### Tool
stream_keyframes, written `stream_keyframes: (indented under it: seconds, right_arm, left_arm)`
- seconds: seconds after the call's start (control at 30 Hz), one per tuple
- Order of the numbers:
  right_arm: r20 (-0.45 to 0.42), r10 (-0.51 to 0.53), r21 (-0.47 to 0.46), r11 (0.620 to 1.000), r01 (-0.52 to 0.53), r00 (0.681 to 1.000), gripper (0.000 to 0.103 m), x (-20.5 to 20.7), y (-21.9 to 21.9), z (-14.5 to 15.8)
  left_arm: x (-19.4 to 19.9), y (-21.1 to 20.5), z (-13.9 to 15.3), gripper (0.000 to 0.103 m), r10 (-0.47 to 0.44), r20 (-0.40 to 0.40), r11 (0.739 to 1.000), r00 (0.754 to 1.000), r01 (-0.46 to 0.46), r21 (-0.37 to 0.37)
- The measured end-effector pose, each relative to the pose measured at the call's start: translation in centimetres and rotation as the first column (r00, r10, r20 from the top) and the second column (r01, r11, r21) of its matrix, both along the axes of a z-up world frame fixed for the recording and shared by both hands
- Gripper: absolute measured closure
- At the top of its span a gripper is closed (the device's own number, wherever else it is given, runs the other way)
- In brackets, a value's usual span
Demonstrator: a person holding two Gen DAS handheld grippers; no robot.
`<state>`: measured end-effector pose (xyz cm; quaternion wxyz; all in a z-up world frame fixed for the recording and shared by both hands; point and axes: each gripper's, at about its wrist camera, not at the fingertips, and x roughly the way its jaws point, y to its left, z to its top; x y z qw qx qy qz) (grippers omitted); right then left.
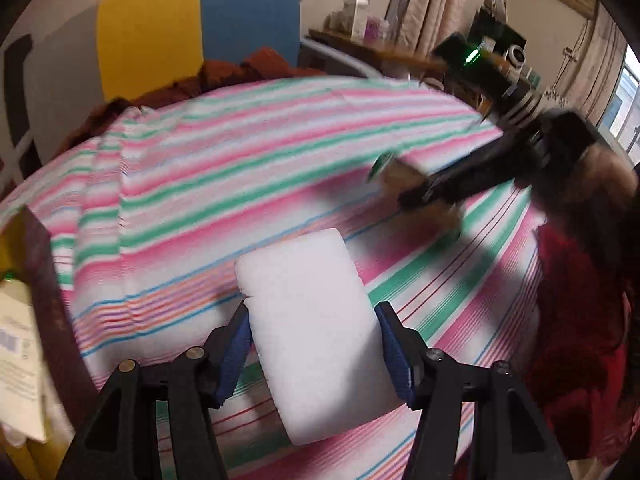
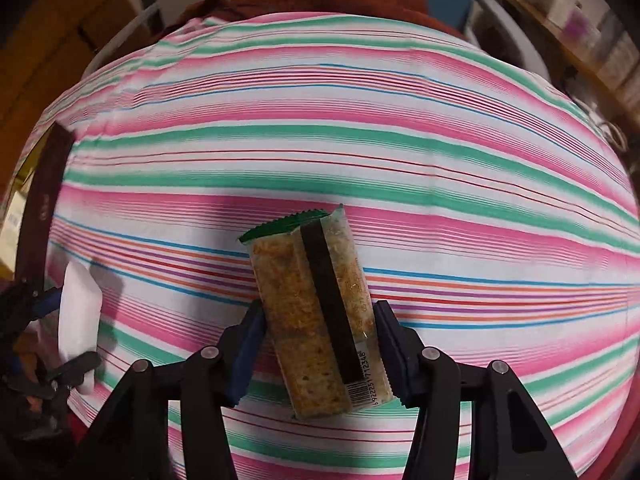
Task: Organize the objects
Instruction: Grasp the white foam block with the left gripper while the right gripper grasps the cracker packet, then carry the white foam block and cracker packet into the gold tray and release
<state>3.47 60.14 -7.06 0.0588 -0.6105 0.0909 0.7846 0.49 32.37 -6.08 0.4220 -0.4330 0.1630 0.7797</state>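
White pack: the soft, white, pillow-shaped plastic pack [image 1: 312, 332] is sitting between the blue pads [image 1: 236, 352] of the left gripper [image 1: 314, 354], lifted over the near part of the striped bed cover.
White pack handling: it is looking light, squashy and smooth-skinned; it is likely giving under pressure, so a grip across the short sides near the middle is judged safest.
Snack pack: the clear plastic wrapper of brown crumbly cake with a dark green sealed end and a black stripe [image 2: 316, 320] is hanging in the right gripper [image 2: 318, 354], over the middle of the cover.
Snack pack handling: it is probably light and crushable, with slippery film; holding across the width is suiting it, and hard squeezing is risking breakage.
Left tongs: the jaws are standing about half open and pressing on both sides of the white pack.
Right tongs: the jaws are standing fairly narrow and closing on the snack pack's long edges.
Carrier: the pink, green and white striped cloth bed cover [image 2: 360, 120] is lying beneath both loads.
Left edge: a dark brown box wall [image 1: 44, 280] and a white printed paper [image 1: 16, 360] are showing beside the cover.
Hard to make out: the right gripper is appearing blurred in the left view; the box contents are cut off; the undersides of both packs are hidden; the destination is not identifiable.
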Motion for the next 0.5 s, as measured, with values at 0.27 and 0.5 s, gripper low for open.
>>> stream_keyframes:
  seconds: [0.27,0.5]
  right_arm:
    - [-0.018,0.043,-0.023,0.999,-0.043,0.999,0.049,-1.2,-5.9,0.5]
    - [-0.075,0.031,-0.062,0.997,-0.035,0.997,0.049,-1.4,-8.7,1.8]
  left_arm:
    - [0.6,-3.9,5.3,0.041,0.081,-0.140,0.993,0.987,-0.068,0.093]
    - [0.3,-7.6,7.6,0.041,0.165,-0.183,0.980,0.969,-0.141,0.139]
